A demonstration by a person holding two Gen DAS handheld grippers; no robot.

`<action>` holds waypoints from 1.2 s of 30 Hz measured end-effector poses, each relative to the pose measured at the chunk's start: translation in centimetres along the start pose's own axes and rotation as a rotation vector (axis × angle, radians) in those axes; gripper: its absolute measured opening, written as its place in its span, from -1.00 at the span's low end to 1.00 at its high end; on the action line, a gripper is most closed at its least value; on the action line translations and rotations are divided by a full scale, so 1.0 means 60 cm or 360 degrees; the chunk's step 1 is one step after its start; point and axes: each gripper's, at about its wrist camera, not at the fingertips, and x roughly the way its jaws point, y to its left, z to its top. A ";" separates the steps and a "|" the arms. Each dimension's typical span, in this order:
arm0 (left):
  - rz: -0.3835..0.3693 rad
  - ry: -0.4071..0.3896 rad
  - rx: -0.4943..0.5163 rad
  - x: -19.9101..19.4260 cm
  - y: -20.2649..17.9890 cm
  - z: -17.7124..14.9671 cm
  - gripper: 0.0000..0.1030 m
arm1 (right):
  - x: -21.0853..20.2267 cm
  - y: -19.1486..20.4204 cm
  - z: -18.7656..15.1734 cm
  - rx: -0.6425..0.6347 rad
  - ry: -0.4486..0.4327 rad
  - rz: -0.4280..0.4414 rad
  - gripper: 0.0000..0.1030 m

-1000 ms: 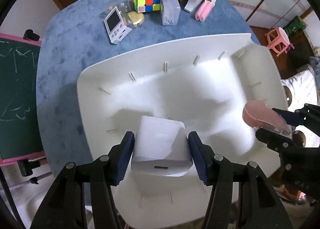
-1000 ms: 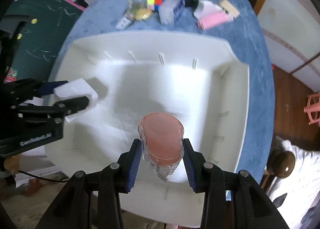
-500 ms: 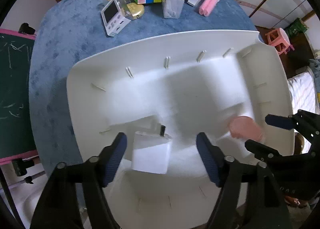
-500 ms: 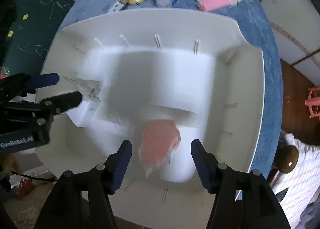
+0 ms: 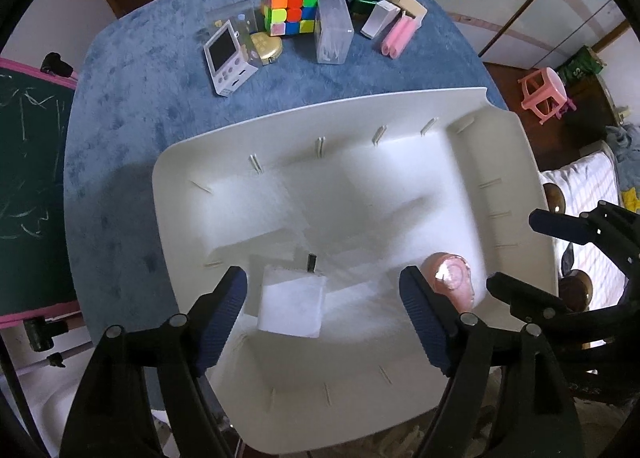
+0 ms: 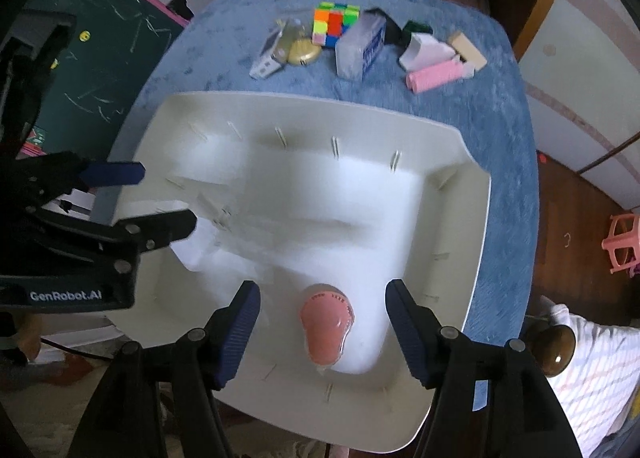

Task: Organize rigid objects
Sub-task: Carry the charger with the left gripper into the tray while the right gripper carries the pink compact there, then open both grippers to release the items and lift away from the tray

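Note:
A big white bin fills the near half of the blue table. On its floor lies a white cube-shaped box, directly under my left gripper, which is open and lifted above it. A pink object in clear wrap rests on the bin floor at the right, beneath my open right gripper. Neither gripper holds anything. In the right wrist view the left gripper hovers over the bin's left side.
Along the table's far edge sit a colourful puzzle cube, a white handheld console, a gold disc, a clear box, pink rolls and small boxes. A green chalkboard stands left, a pink stool right.
Both grippers opened and let go: the white box and the pink object dropped onto the bin floor. Both grippers then drew back and up.

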 end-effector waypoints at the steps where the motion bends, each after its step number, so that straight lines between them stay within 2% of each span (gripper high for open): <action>1: -0.0015 0.0002 -0.0002 -0.003 0.000 0.001 0.58 | -0.002 0.005 0.007 -0.0001 -0.0006 0.0005 0.28; 4: -0.0041 -0.0014 -0.0007 -0.018 -0.002 0.002 0.58 | -0.016 0.012 0.011 -0.0017 -0.0043 0.0017 0.28; 12: 0.0019 -0.0113 -0.0089 -0.065 -0.002 0.011 0.58 | -0.068 0.010 0.015 -0.0064 -0.0162 0.0030 0.28; 18: 0.0075 -0.0233 -0.0150 -0.116 -0.010 0.014 0.58 | -0.120 0.001 0.018 -0.0121 -0.0272 0.0038 0.28; 25: 0.0157 -0.0397 -0.0147 -0.175 -0.030 0.021 0.58 | -0.177 -0.022 0.030 -0.0178 -0.0393 0.0049 0.28; 30: 0.0110 -0.0461 -0.0202 -0.210 -0.027 0.032 0.58 | -0.227 -0.048 0.050 -0.0195 -0.0496 0.0058 0.28; 36: 0.0276 -0.0566 -0.0187 -0.249 -0.033 0.046 0.58 | -0.270 -0.072 0.086 -0.0147 -0.0587 0.0044 0.28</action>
